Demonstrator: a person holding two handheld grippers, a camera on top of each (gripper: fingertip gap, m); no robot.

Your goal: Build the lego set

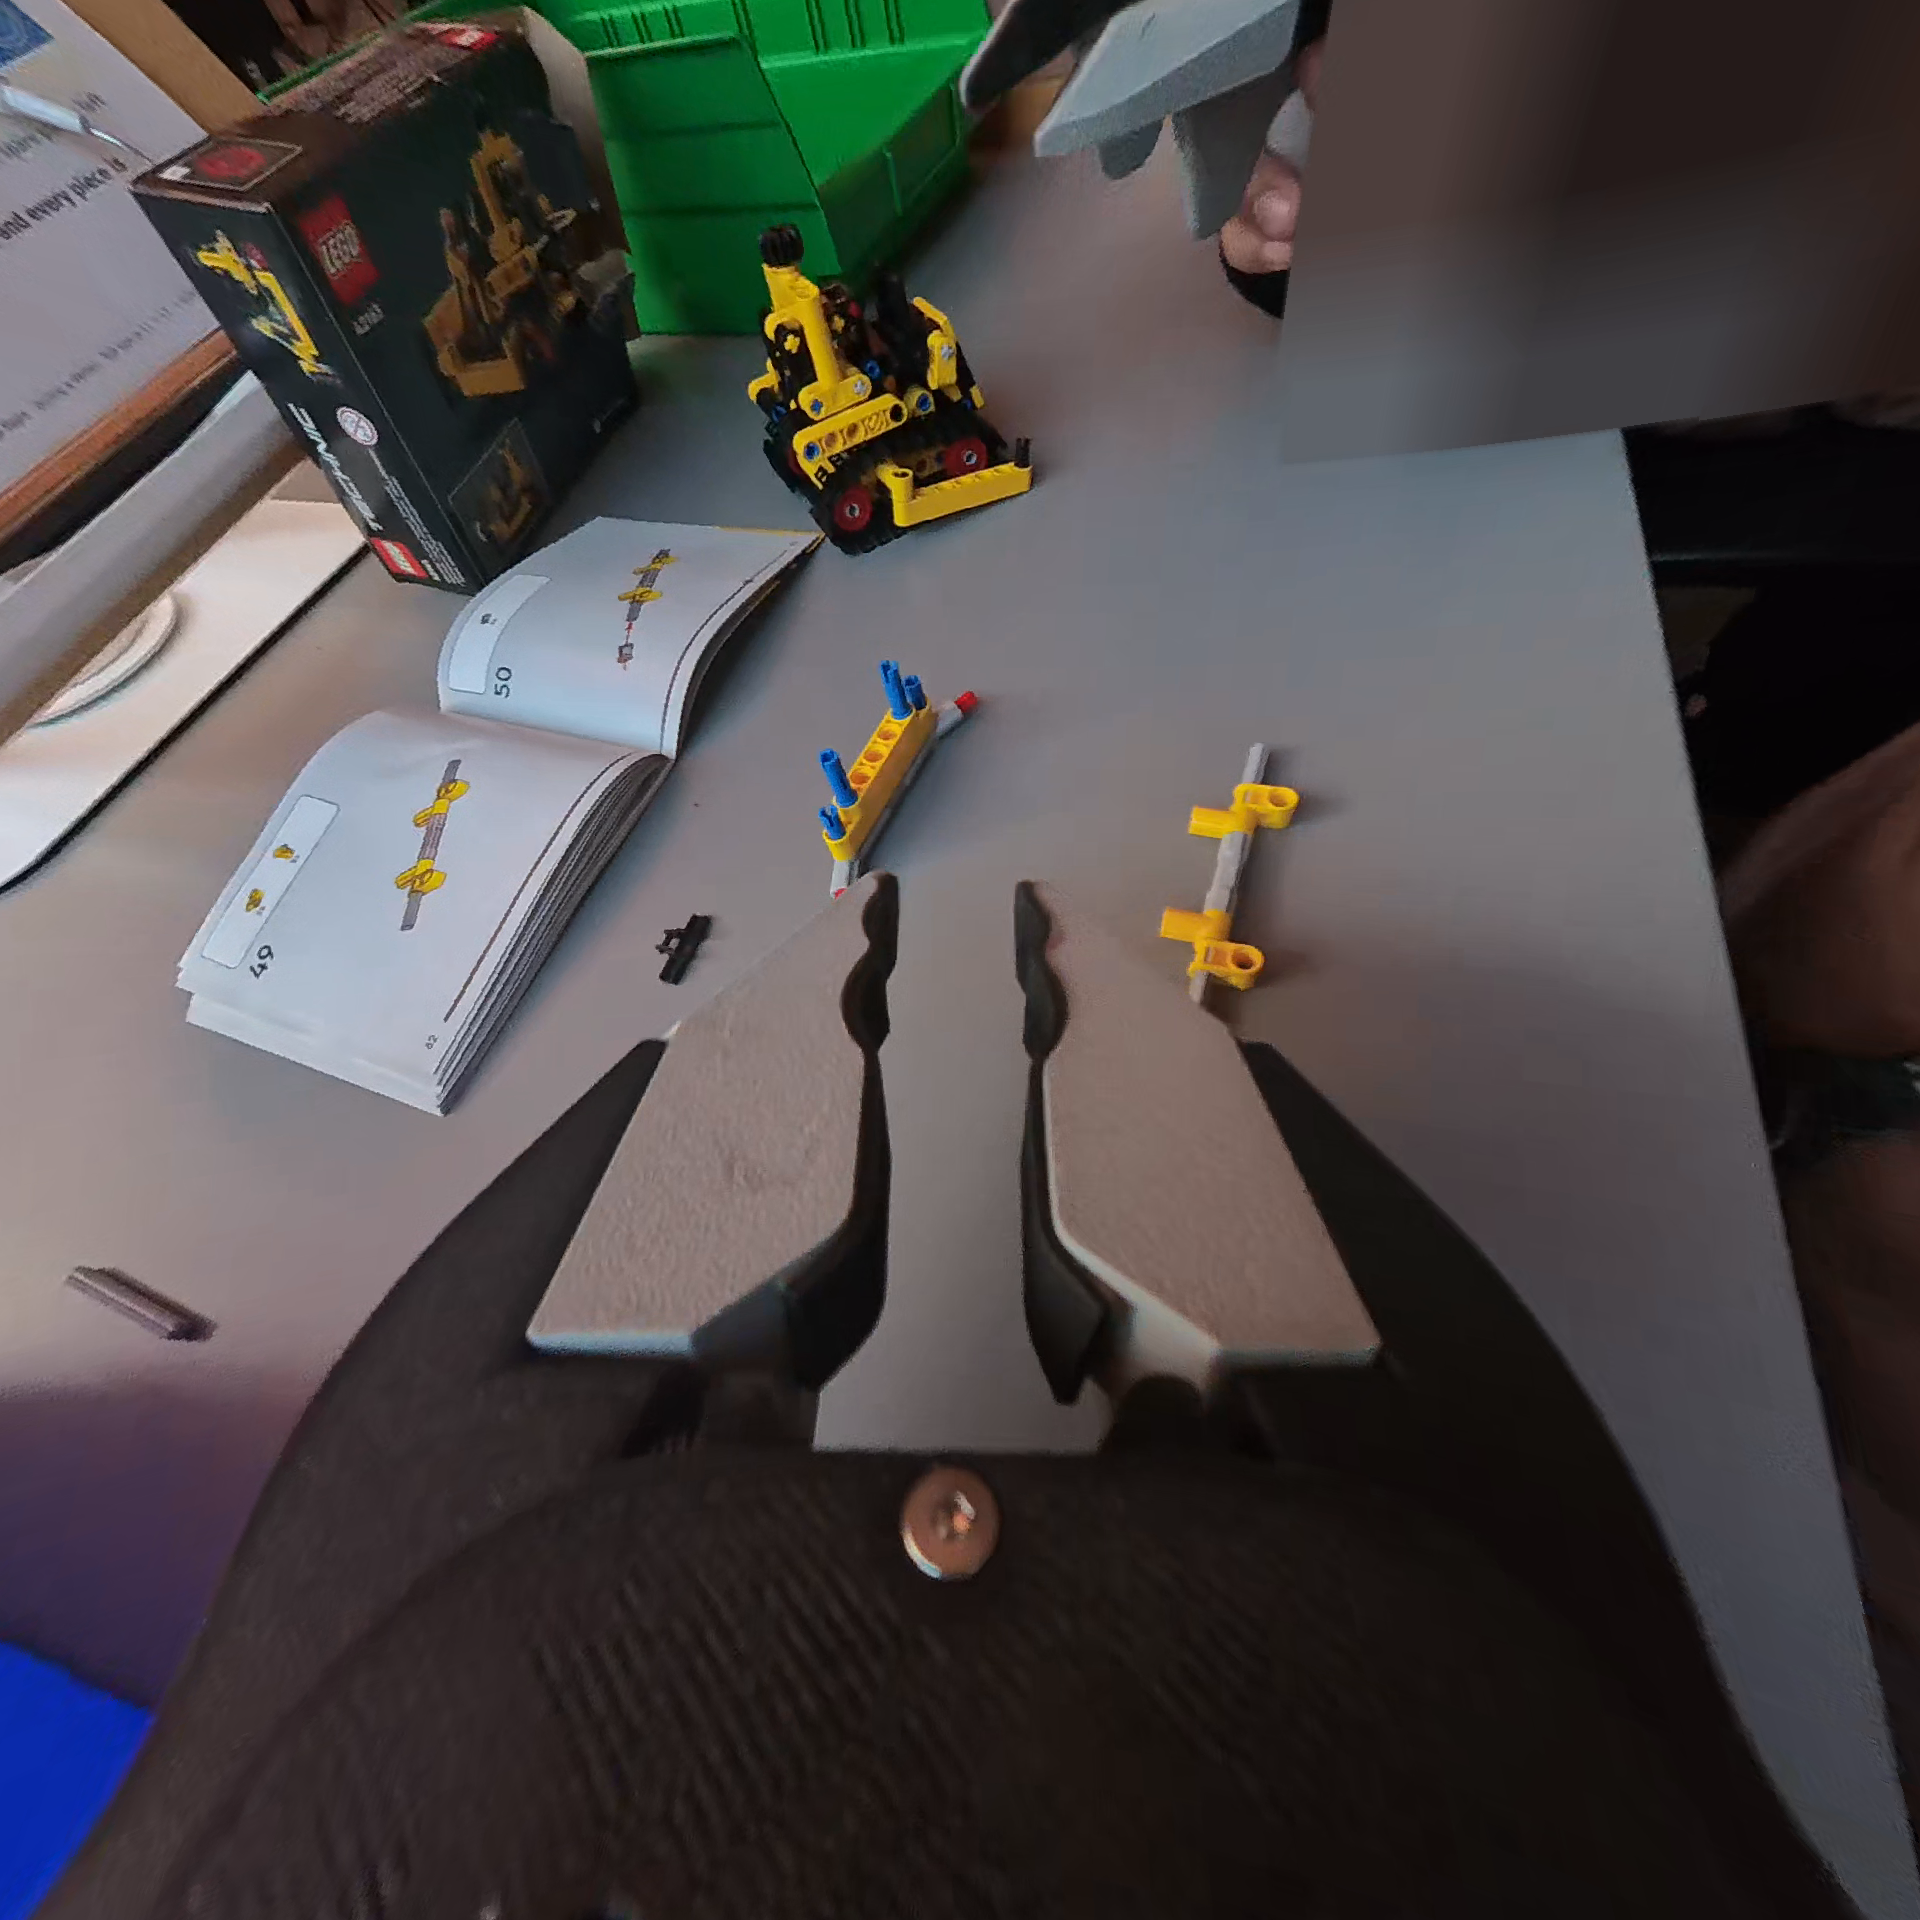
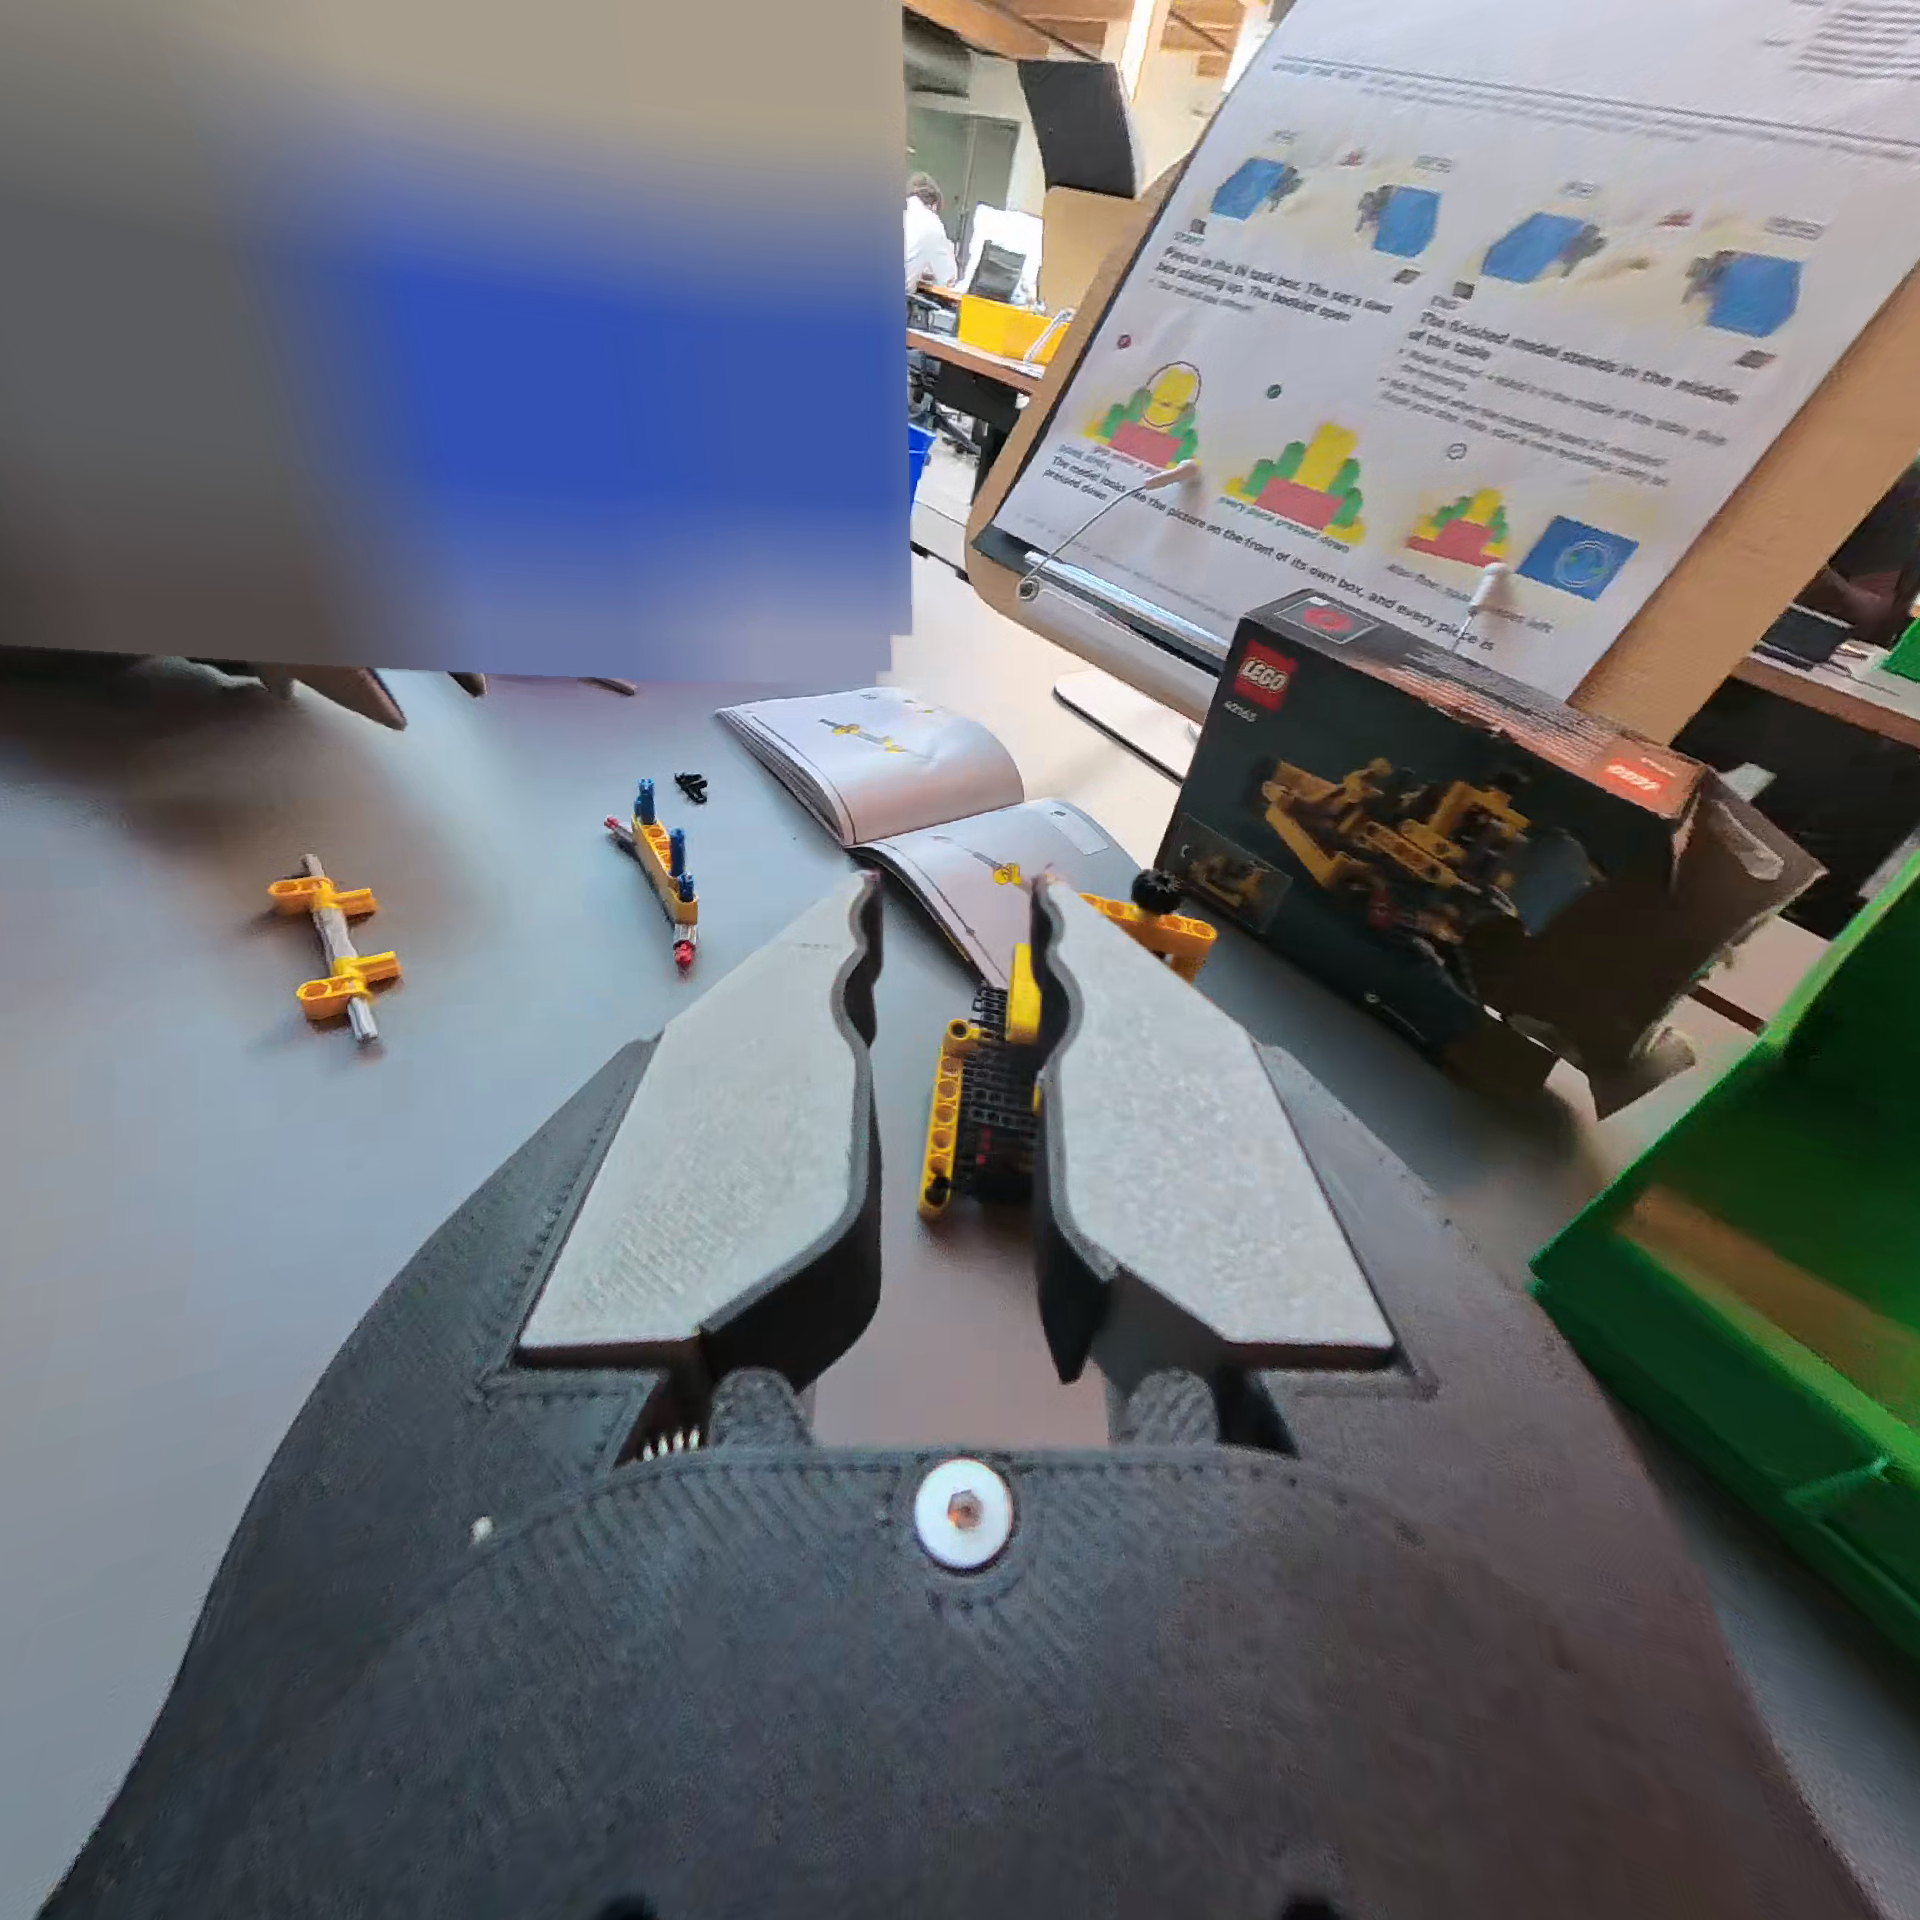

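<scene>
A part-built yellow and black bulldozer model (image 1: 883,405) stands on the grey table (image 1: 1351,644) at the far middle. A yellow beam with blue pins (image 1: 878,764) and a grey axle with two yellow connectors (image 1: 1231,873) lie in front of it. My left gripper (image 1: 954,899) is open and empty, just short of the beam. My right gripper (image 2: 956,888) is open and hovers over the model (image 2: 987,1091), which shows between its fingers without contact. It also shows in the left wrist view (image 1: 1164,94). The beam (image 2: 665,873) and axle (image 2: 335,951) lie to its left.
An open instruction booklet (image 1: 468,790) and the set's box (image 1: 405,301) are at the left. A green bin (image 1: 790,135) stands behind the model. A small black piece (image 1: 684,945) and a dark grey piece (image 1: 140,1304) lie loose. An instruction board (image 2: 1455,312) stands behind the box. Across from one pair of fingers to the other is roughly 20 cm.
</scene>
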